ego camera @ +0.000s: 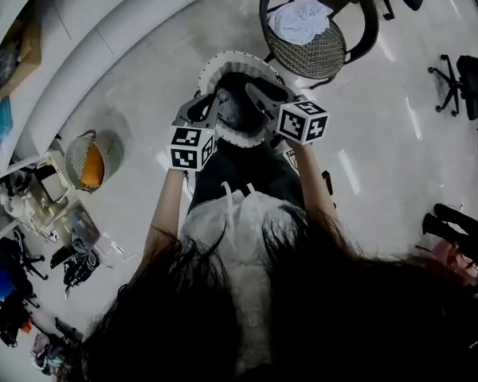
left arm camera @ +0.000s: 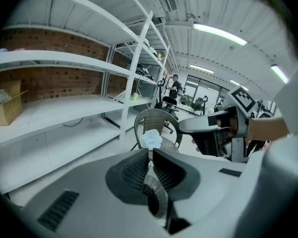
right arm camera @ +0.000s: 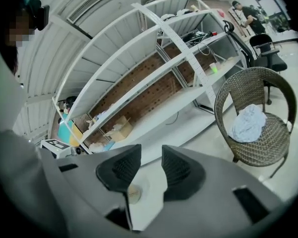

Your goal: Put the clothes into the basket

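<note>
Long dark hair [ego camera: 223, 317] fills the bottom of the head view, over a pale grey top [ego camera: 251, 229] with two white drawstrings [ego camera: 226, 201] and a dark lower garment [ego camera: 243, 169] above it at frame centre. The forearms are bare. The left gripper [ego camera: 215, 102] and right gripper [ego camera: 259, 94] have grey shells, black ribbed pads [right arm camera: 125, 166] and white cubes [ego camera: 191, 148] with black square markers.

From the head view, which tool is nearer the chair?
Right. The right tool is just below and left of the chair. The left tool is farther left, across the basket.
</note>
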`<control>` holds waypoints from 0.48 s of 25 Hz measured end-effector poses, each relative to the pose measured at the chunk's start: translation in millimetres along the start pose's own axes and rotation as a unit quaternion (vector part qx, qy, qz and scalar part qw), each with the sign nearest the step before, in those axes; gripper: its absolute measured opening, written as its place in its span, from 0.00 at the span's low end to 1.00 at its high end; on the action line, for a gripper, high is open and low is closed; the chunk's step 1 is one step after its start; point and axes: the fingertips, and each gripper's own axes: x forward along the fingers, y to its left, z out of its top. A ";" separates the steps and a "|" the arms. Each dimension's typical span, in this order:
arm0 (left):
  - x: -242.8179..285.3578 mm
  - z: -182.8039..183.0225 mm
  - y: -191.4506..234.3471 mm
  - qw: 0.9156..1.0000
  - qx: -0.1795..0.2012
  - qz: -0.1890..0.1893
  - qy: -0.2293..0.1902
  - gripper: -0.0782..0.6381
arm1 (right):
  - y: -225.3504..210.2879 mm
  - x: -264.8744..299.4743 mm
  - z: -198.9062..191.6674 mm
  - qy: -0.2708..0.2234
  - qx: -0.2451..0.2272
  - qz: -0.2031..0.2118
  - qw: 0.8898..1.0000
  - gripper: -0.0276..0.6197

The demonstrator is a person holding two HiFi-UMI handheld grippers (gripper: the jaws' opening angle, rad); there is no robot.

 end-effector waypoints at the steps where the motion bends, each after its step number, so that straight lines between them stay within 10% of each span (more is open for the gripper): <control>1: 1.5 6.3 -3.6 1.000 0.004 -0.006 -0.003 0.16 | -1.1 -4.9 4.5 -0.007 0.002 -0.004 1.000 0.25; 12: 31.8 43.2 -52.6 0.997 0.034 -0.070 -0.014 0.16 | -28.9 -77.6 31.6 -0.092 0.068 -0.055 0.992 0.23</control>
